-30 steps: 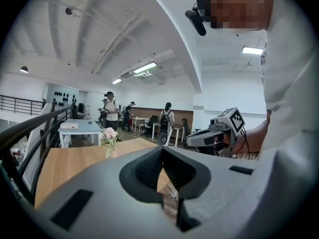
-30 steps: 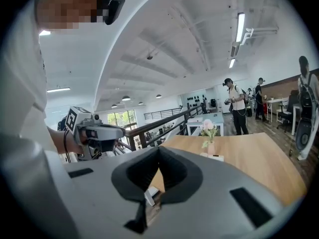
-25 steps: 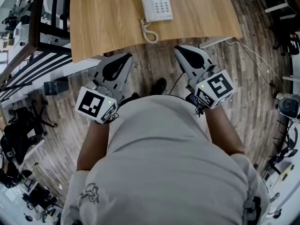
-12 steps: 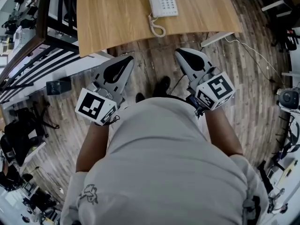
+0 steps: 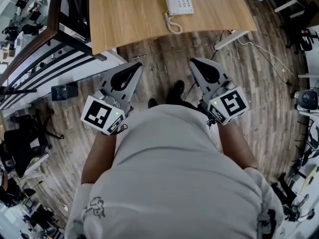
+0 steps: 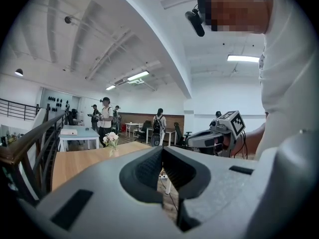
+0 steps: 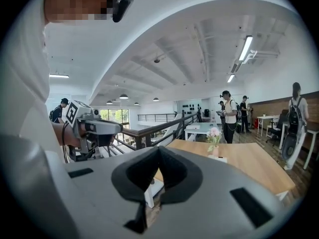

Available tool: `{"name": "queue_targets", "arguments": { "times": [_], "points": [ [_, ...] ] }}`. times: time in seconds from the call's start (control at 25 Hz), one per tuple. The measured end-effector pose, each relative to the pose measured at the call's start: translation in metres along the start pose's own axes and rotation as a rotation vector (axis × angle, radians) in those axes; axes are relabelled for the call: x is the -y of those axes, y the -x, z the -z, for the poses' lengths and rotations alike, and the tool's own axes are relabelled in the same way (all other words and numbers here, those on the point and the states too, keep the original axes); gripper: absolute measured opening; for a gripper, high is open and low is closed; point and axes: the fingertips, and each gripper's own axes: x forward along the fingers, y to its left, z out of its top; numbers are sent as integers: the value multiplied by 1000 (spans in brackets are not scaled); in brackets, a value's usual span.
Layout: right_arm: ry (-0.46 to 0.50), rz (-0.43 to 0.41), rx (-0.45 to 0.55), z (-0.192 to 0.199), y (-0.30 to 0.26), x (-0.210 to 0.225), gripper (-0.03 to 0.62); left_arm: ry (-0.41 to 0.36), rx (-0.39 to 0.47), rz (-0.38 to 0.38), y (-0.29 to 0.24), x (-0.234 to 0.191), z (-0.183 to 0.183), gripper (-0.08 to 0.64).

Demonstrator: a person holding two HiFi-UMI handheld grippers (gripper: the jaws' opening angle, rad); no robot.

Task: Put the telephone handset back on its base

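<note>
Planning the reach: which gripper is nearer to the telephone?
Right. The right gripper hangs off the table, slightly right of the telephone; the left gripper is farther, to its left.

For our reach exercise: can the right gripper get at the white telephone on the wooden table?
Probably not yet: the right gripper hangs over floor, short of the white telephone; nothing blocks.

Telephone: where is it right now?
Head view, top centre: the telephone sits on the wooden table by its near edge, coiled cord beside it, ahead of the left tool and right tool, touching neither.
</note>
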Motion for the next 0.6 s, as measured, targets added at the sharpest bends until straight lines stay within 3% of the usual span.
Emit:
{"name": "queue_targets", "arguments": {
  "times": [0.32, 0.6],
  "points": [
    [15, 60, 49, -6, 20, -40, 5, -2, 22, -13, 43, 6, 5, 6],
    [24, 92, 61, -6, 34, -49, 5, -4, 30, 0, 52, 15, 6, 6]
  ]
}}
